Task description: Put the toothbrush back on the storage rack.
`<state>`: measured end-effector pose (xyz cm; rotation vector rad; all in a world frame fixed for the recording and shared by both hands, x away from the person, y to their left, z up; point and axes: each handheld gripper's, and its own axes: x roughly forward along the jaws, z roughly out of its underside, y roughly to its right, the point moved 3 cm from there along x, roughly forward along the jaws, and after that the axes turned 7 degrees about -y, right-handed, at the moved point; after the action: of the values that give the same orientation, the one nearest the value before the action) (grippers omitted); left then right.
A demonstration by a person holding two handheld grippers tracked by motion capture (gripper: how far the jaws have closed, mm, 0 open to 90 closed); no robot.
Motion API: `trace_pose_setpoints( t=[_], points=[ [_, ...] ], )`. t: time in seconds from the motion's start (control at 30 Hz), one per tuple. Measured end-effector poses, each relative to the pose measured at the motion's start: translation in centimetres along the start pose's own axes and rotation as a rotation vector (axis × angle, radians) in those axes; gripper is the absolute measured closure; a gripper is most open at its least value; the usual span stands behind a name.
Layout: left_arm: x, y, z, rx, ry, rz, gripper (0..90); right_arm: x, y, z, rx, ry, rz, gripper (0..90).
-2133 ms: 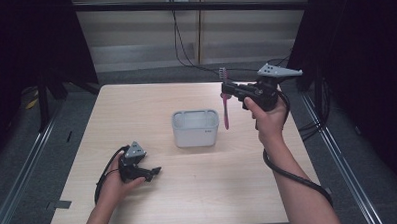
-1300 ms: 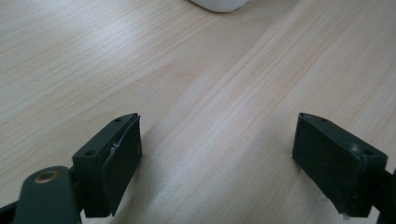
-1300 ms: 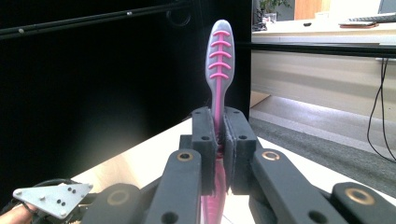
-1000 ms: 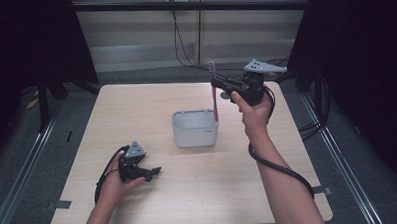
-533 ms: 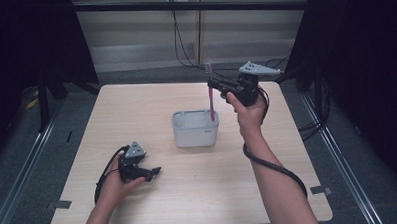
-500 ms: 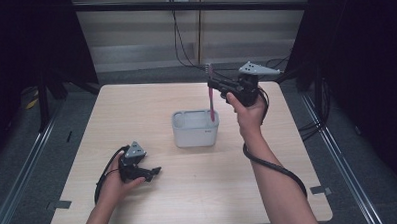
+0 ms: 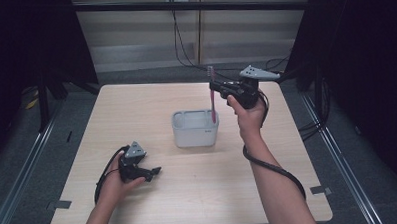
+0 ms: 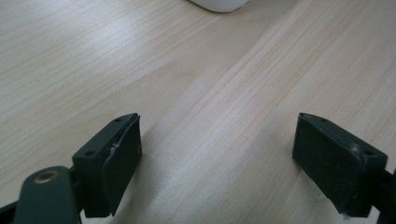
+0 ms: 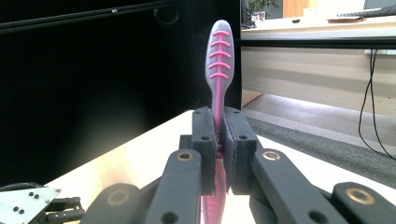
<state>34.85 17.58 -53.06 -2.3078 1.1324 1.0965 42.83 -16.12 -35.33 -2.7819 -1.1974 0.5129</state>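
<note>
A pink and grey toothbrush (image 7: 212,95) stands upright in my right gripper (image 7: 216,86), which is shut on its handle above the right end of a white rectangular holder (image 7: 194,129) at the table's middle. The brush's lower tip hangs at the holder's rim. Seen along the right gripper (image 9: 218,140), the toothbrush (image 9: 218,60) rises between the closed jaws, head up. My left gripper (image 7: 153,170) rests low on the table near the front left, jaws open and empty. Its two pads (image 8: 116,156) stand wide apart over bare wood, with the holder's corner (image 8: 219,4) far ahead.
The light wooden table (image 7: 136,109) has free room all around the holder. Dark frames and cables stand behind the far edge. The left gripper's grey plate (image 9: 23,198) shows low in the right gripper view.
My right gripper has carried the toothbrush leftward from beside the holder to above its right end. The left hand has stayed put.
</note>
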Motion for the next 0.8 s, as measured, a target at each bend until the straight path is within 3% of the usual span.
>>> trace_pose_setpoints(
  t=[0.8],
  points=[
    [0.0,-0.1,0.0,0.011,-0.006,-0.004,15.4,0.4,0.2,2.2,0.007,-0.002,0.002,84.4]
  ],
)
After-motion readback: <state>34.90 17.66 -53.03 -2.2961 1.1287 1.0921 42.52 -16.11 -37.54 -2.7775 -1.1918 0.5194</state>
